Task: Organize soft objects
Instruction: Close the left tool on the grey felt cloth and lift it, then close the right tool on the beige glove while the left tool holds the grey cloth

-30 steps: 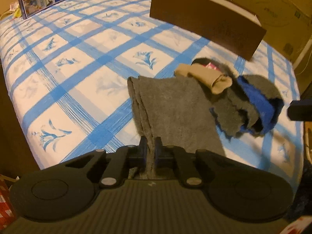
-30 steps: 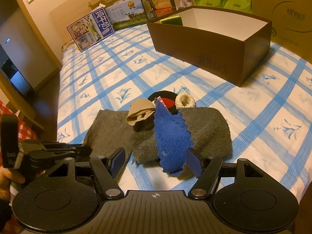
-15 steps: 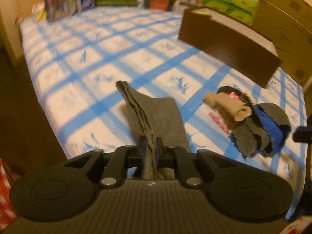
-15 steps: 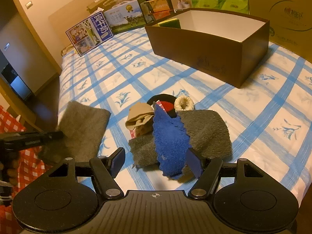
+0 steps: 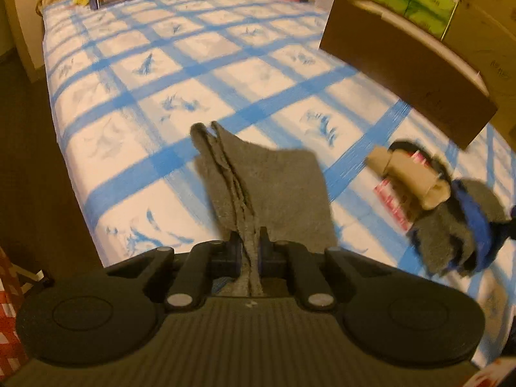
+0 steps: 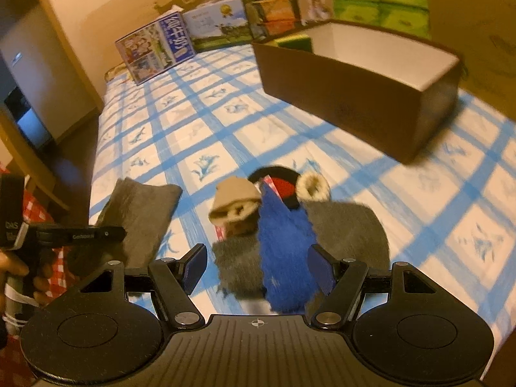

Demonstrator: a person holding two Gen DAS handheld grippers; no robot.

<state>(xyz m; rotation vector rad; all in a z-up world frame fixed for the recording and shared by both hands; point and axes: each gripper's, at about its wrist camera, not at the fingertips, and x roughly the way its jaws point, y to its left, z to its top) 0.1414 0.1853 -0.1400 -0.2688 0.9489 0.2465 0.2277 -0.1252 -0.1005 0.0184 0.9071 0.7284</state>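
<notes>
Left tongs (image 5: pixel 247 251) are clamped on the edge of a folded grey towel (image 5: pixel 267 190), which hangs lifted over the bed (image 5: pixel 135 103) at about 9 o'clock of the remaining pile. Right tongs (image 6: pixel 256 269) stand apart, empty, hovering just short of that pile: a blue cloth (image 6: pixel 285 251) draped over a second grey towel (image 6: pixel 348 229), with a beige sock (image 6: pixel 235 198), a fleece-lined slipper (image 6: pixel 312 185) and a black-and-red item (image 6: pixel 280 179) at the pile's 12 o'clock. The brown box (image 6: pixel 354 96), at about 1 o'clock from the pile and well apart from it, shows a white inner wall; whether anything lies inside cannot be told. By my judgement the sorting is barely begun: one towel is separated and in hand, and everything else waits untouched.
</notes>
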